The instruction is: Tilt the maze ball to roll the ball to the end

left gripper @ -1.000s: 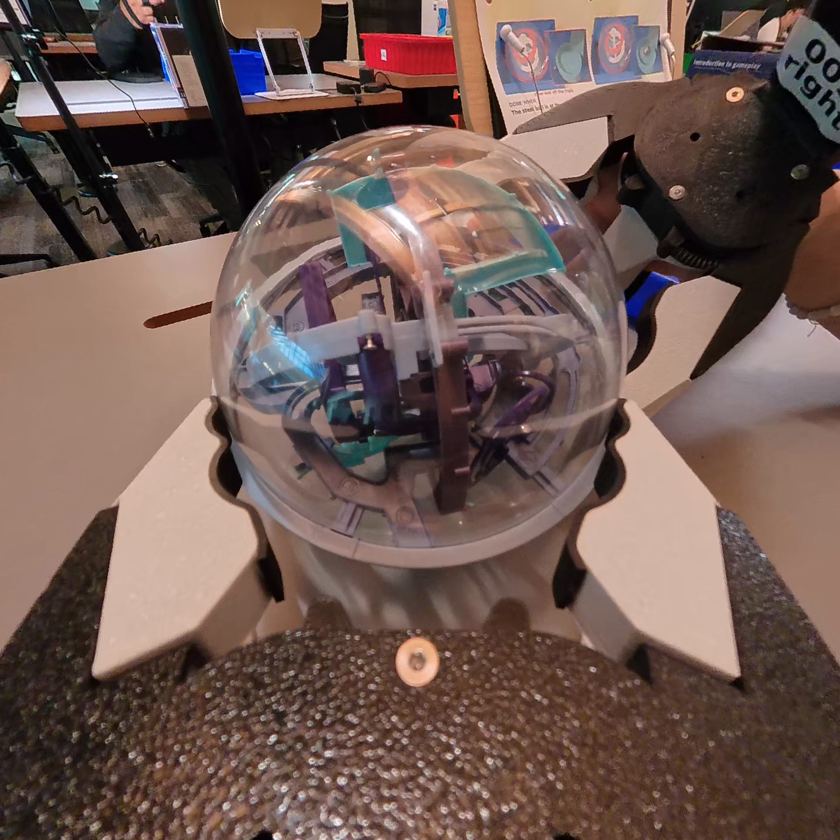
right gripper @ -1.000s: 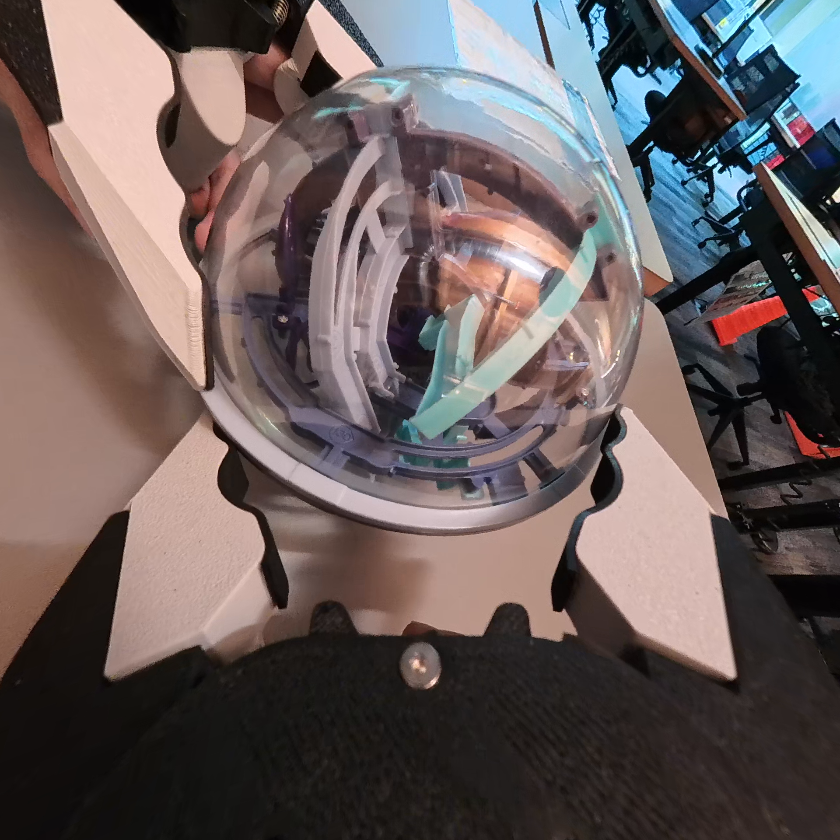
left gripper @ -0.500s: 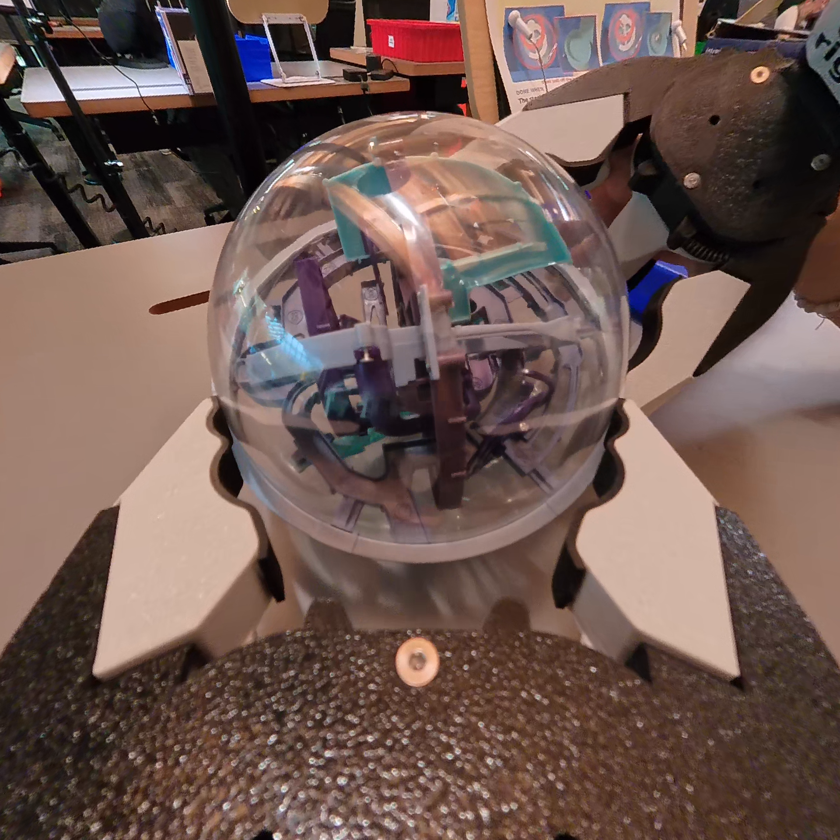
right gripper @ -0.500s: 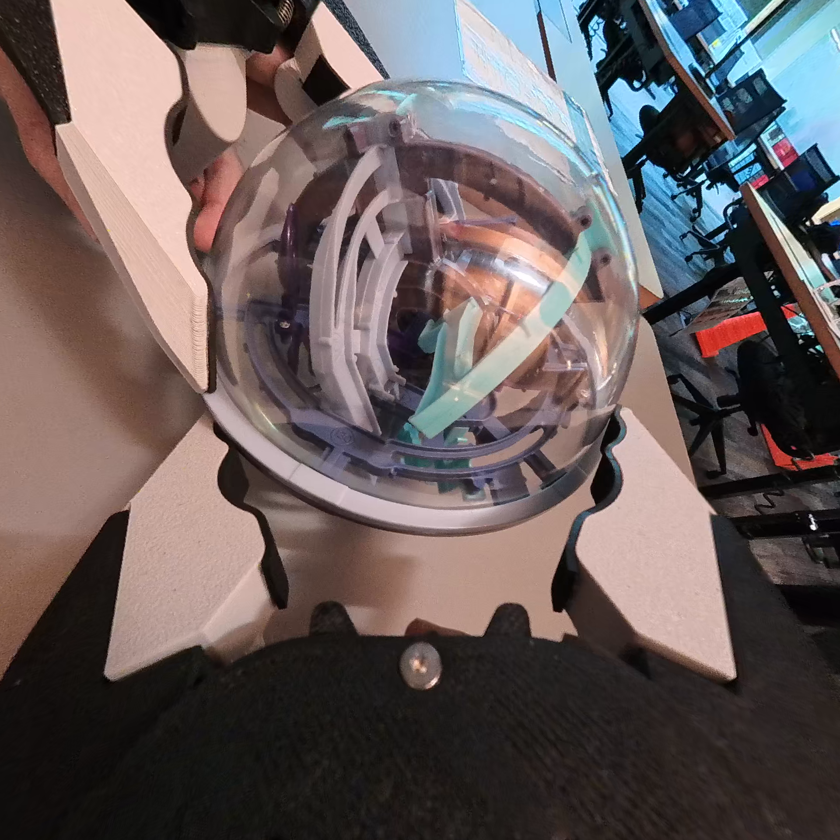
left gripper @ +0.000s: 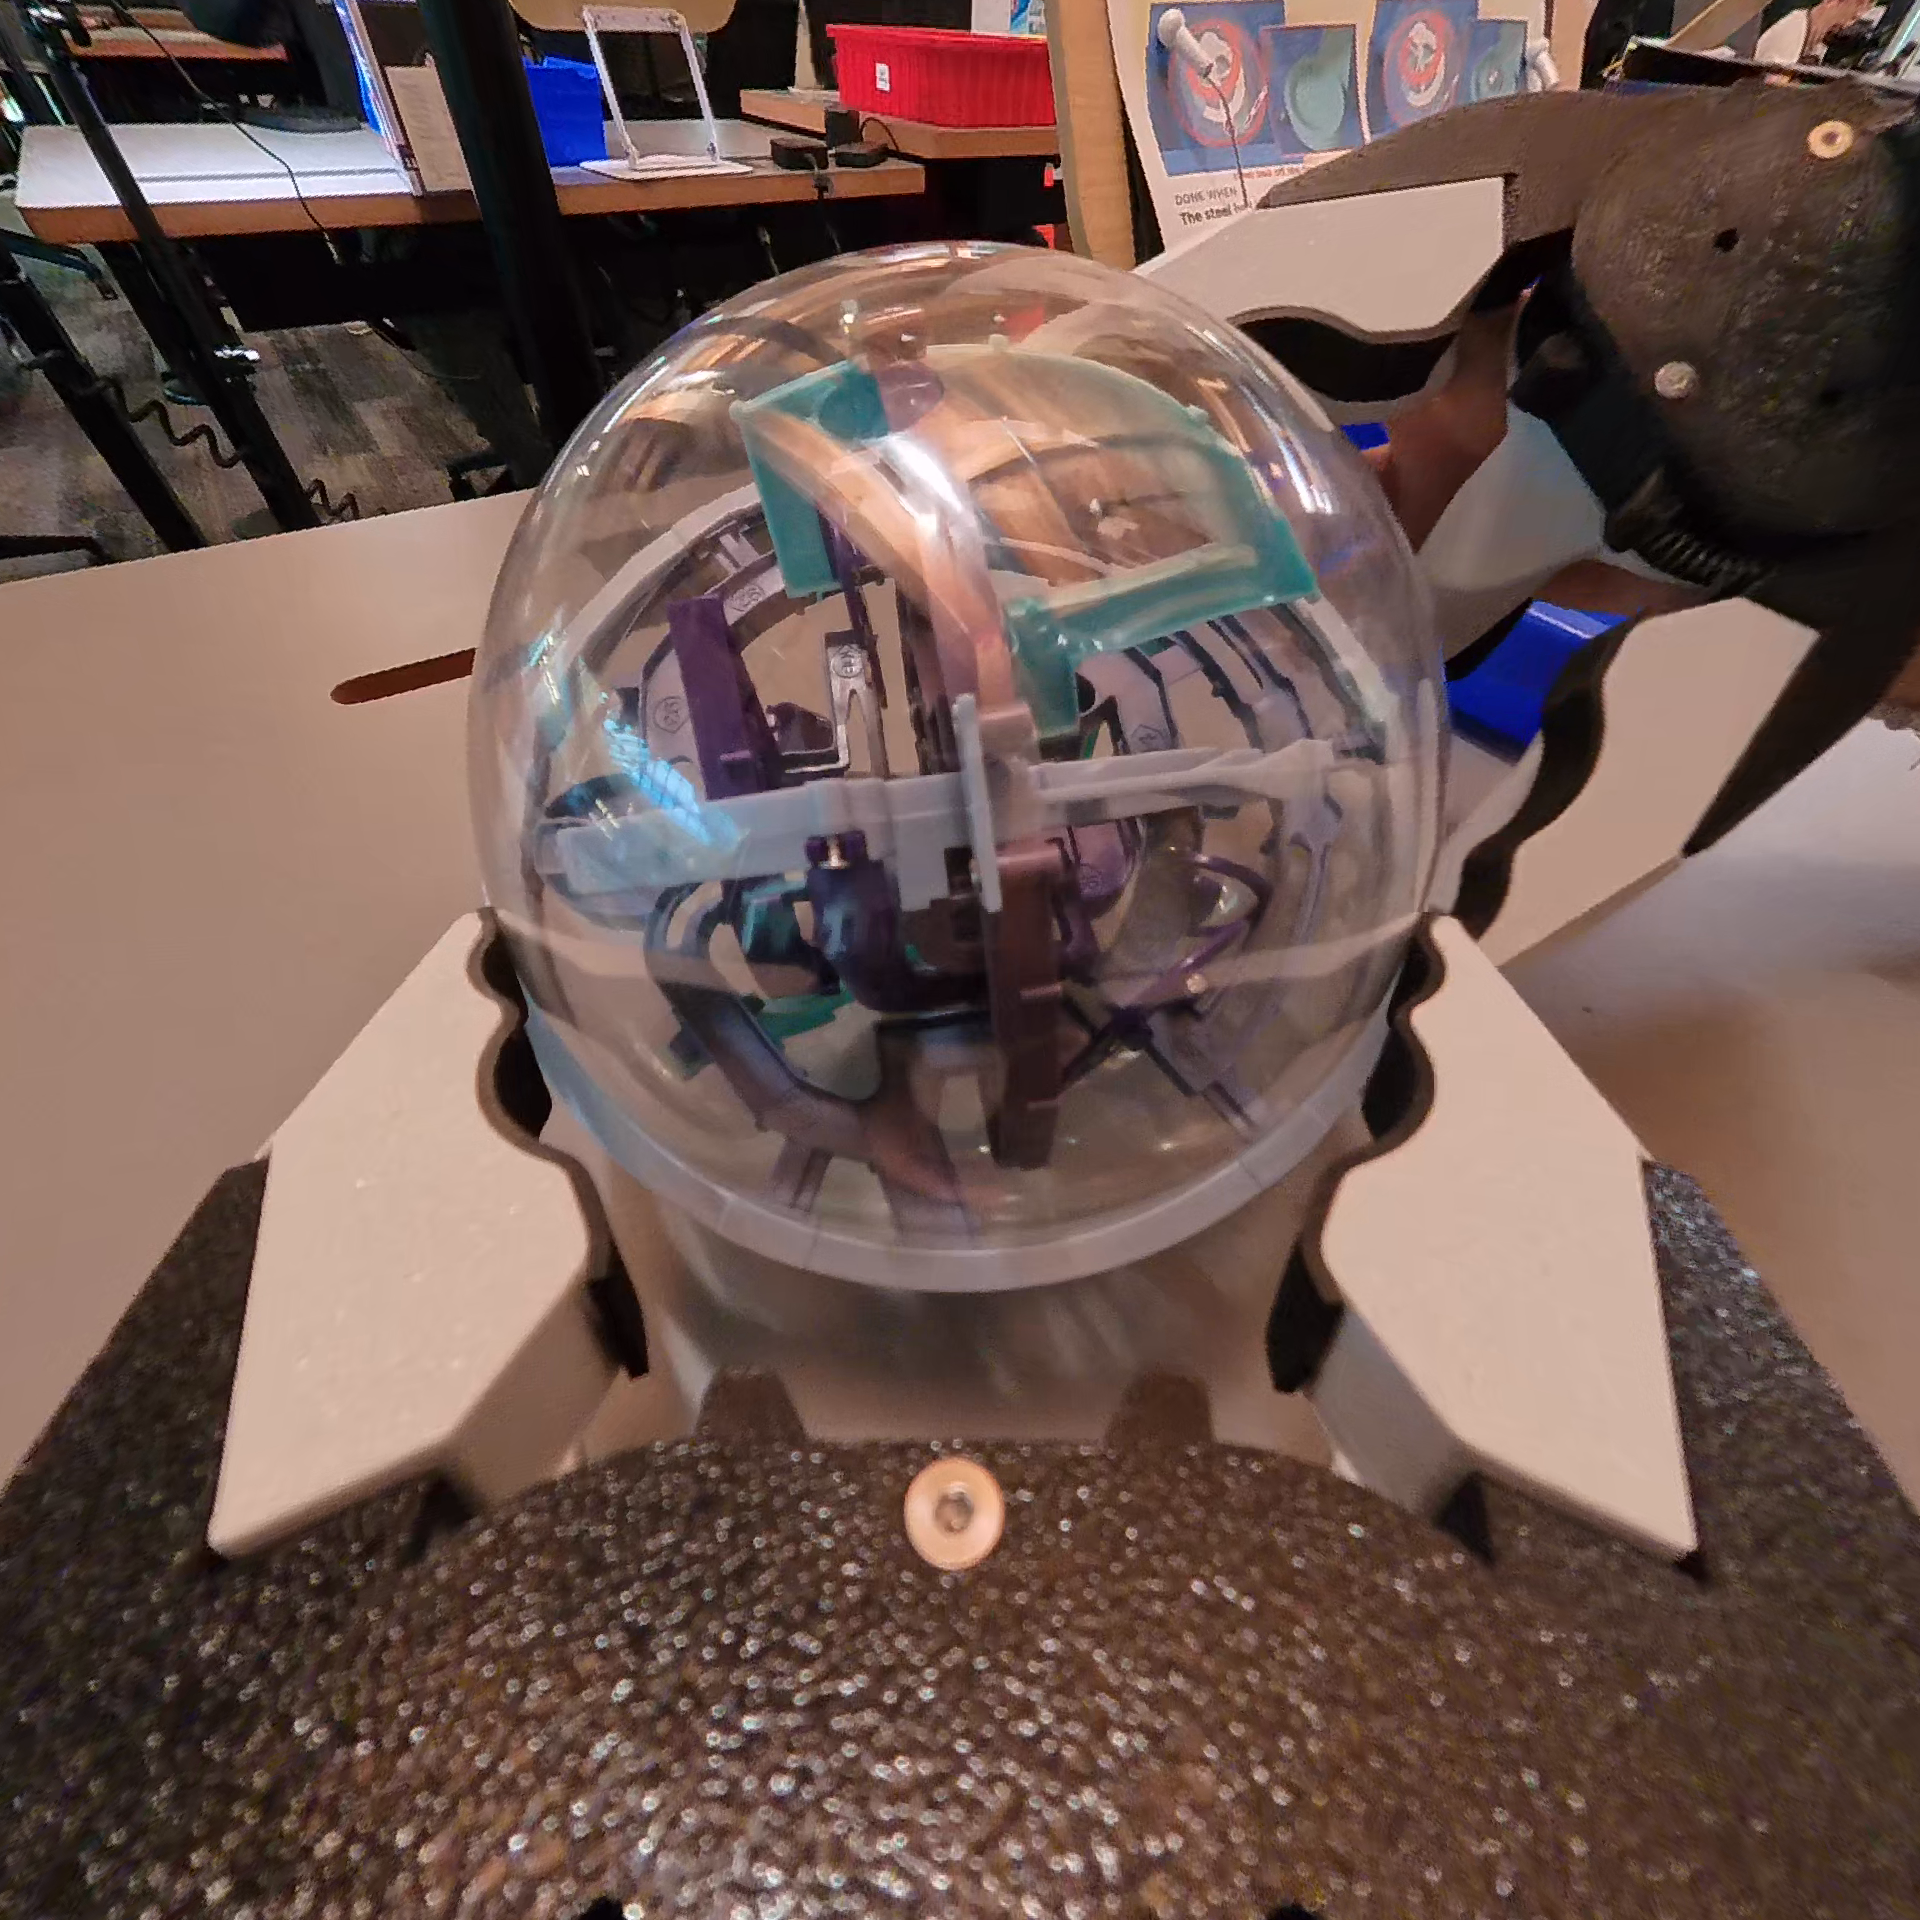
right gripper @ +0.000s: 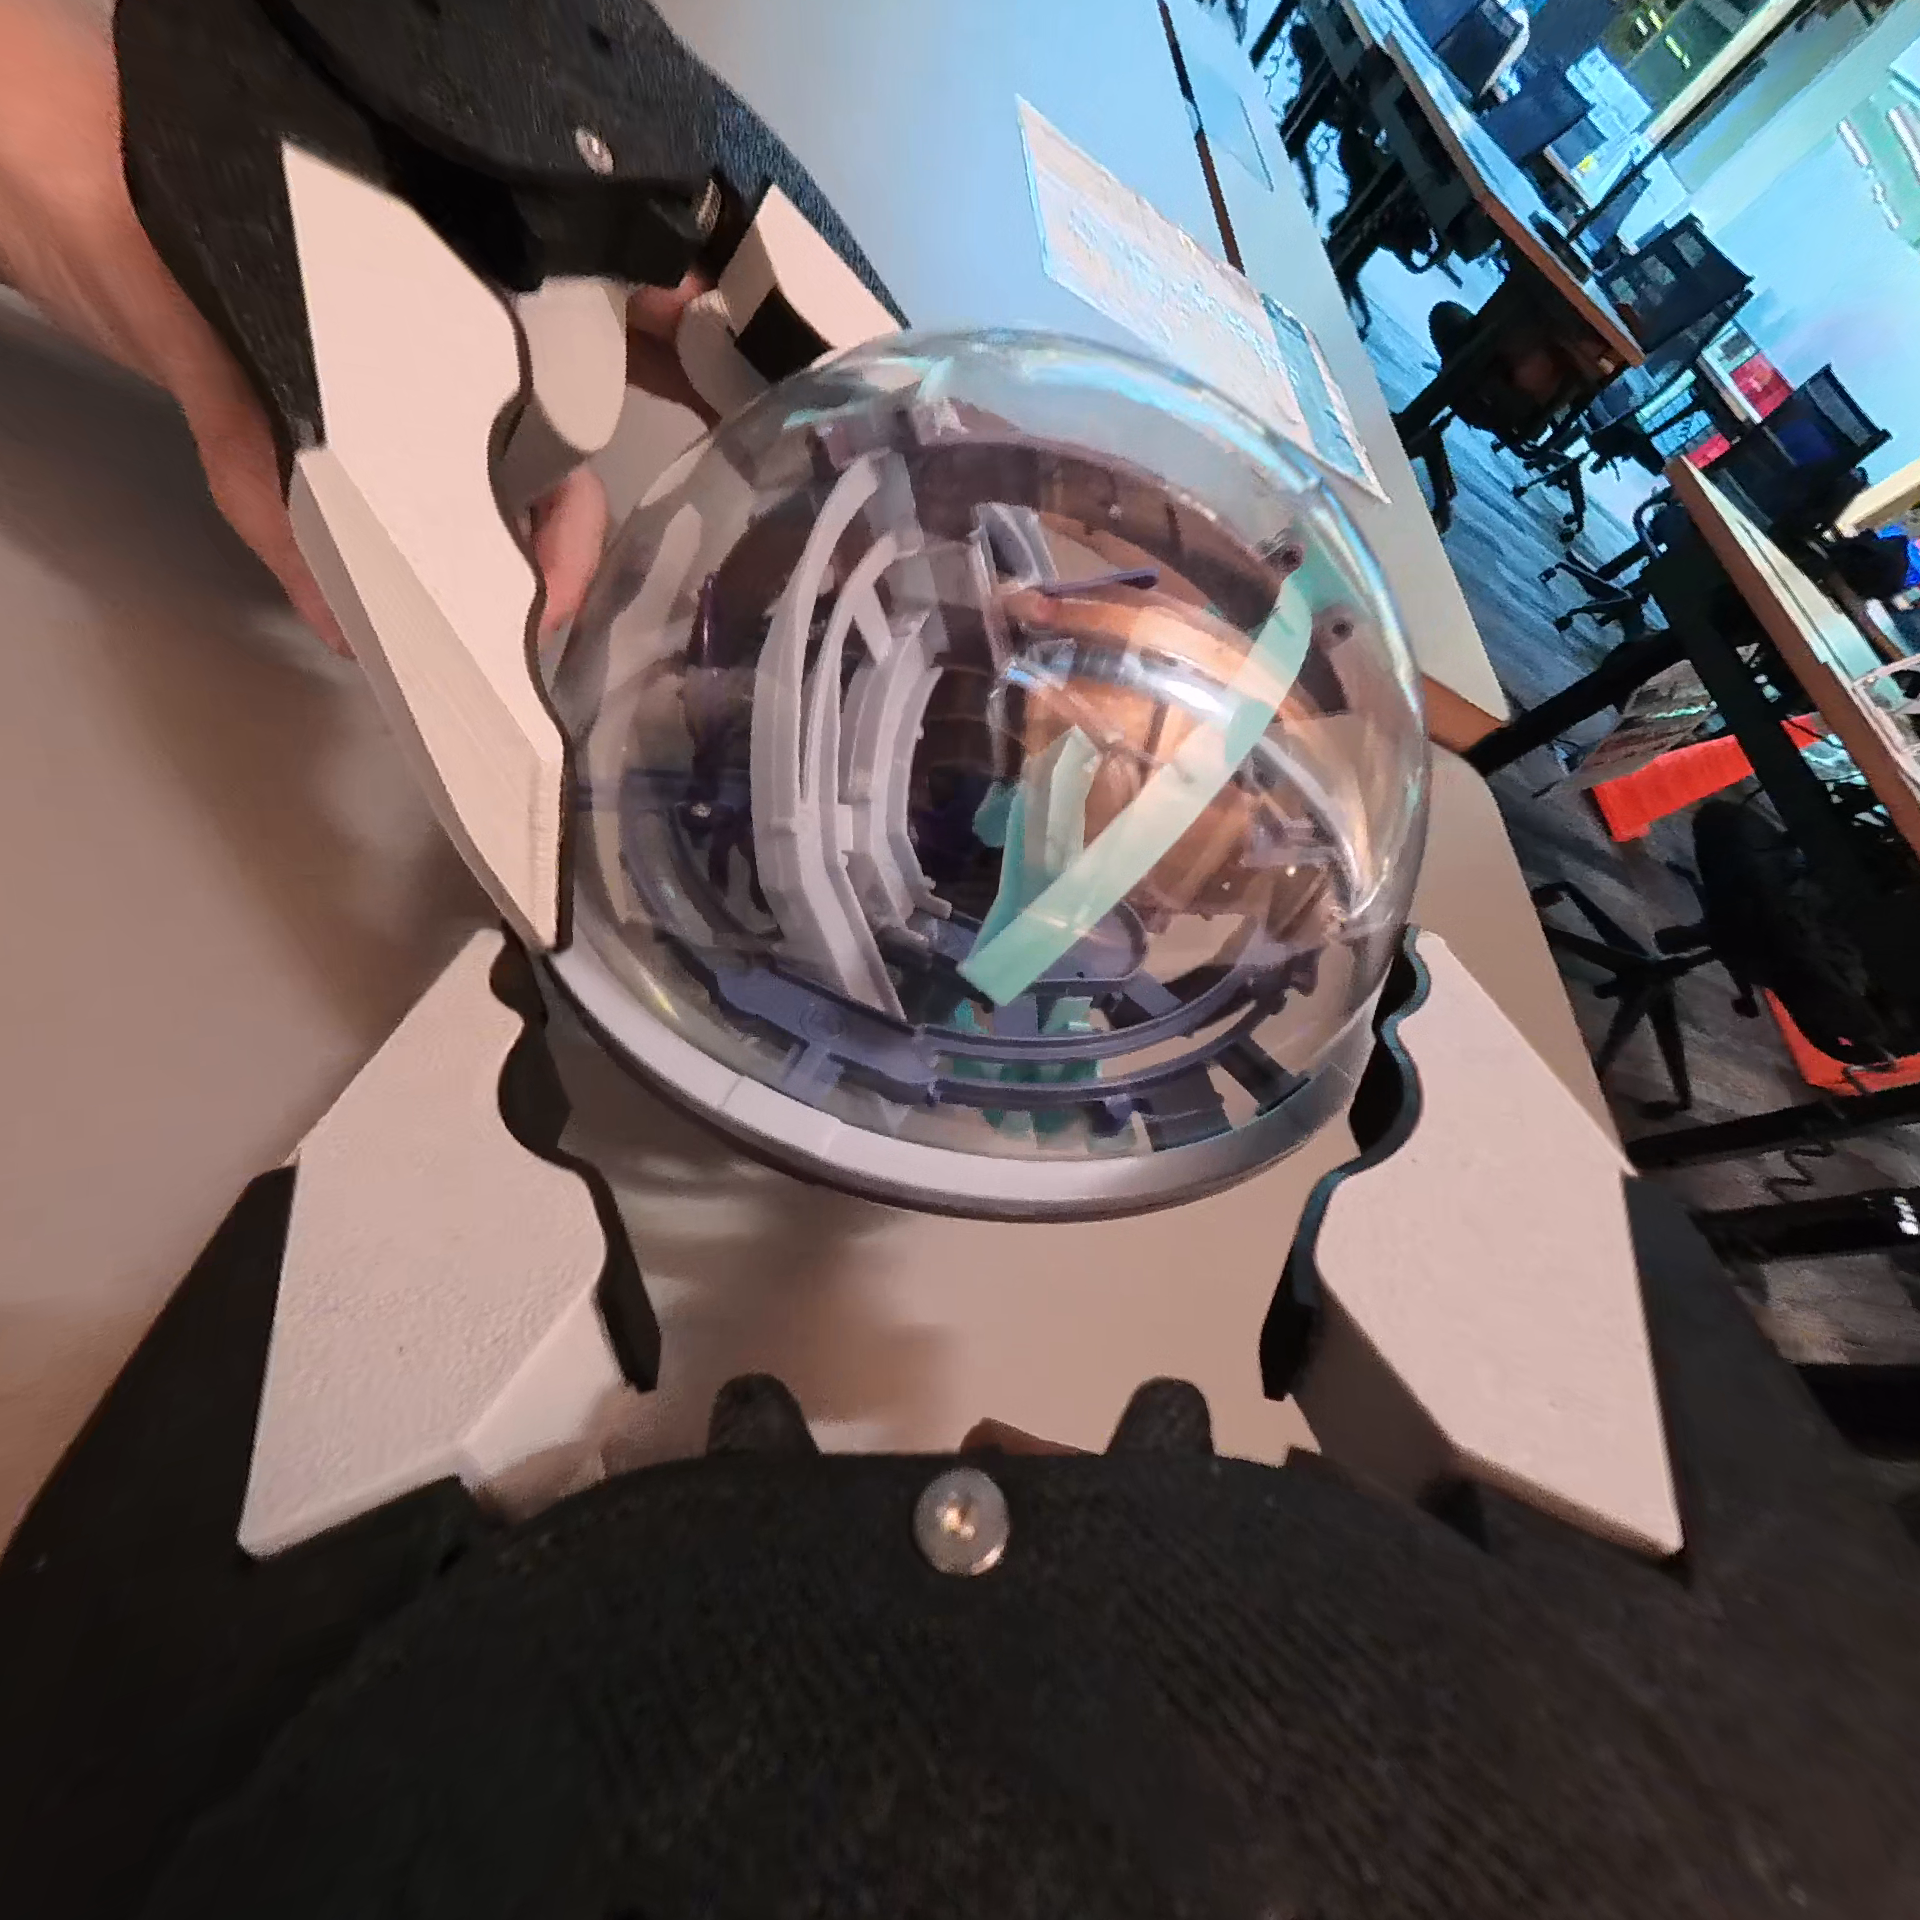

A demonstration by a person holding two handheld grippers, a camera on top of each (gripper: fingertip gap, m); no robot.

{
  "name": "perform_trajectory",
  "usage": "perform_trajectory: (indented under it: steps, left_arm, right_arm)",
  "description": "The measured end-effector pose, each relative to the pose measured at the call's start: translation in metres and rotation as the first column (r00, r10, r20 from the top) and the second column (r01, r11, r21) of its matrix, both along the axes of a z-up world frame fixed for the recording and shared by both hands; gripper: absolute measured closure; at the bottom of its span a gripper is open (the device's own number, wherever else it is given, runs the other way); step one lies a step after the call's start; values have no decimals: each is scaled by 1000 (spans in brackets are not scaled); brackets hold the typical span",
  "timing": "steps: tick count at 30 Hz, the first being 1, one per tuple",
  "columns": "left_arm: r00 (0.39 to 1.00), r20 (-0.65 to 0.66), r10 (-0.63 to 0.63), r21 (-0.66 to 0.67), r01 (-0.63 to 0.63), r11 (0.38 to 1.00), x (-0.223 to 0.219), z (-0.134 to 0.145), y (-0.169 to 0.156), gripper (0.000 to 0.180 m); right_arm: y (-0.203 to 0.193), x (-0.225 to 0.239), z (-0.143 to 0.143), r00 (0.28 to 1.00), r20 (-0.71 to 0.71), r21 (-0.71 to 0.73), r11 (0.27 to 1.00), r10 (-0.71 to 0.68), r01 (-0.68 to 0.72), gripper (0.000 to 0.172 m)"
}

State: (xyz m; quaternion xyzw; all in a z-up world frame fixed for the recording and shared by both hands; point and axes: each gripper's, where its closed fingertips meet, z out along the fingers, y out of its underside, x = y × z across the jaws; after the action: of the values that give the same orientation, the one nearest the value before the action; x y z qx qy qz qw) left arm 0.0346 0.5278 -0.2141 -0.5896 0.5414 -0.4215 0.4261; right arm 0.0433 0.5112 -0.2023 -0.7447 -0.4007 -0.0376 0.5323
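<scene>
Maze ball (left gripper: 956, 769) clamped between both tools, left (left gripper: 956, 1039) and right (right gripper: 956, 1039); smooth shell could slip, overtilt derails the small ball (can't spot it).

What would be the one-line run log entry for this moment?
object: clear plastic maze sphere | left gripper: clamped on sphere | right gripper: clamped on sphere | surface: beige table | small ball: not located

Bare desk (left gripper: 208, 779) open to the left of the maze ball (left gripper: 956, 769), right tongs (left gripper: 1392, 582) crowding the sphere's far right side, blue bin (left gripper: 1527, 675) just behind them, tripod legs (left gripper: 135, 343) beyond the desk's far edge.
</scene>
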Motion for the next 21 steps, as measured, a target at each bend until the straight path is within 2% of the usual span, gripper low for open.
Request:
perform_trajectory:
  steps: [6,16,21]
  left_arm:
    - [1000,4,-3,4,3,1000,0,1,-1,25]
    - [1000,6,-10,16,10,1000,0,1,-3,25]
    - [1000,-5,-8,30,8,1000,0,-1,-3,25]
  right_arm:
    - [-2,-3,5,998,-62,3,1000,13,-13,20]
    - [-22,8,0,1000,-9,-40,999,-1,1,27]
    - [-44,12,22,1000,-21,-8,1000,0,0,27]
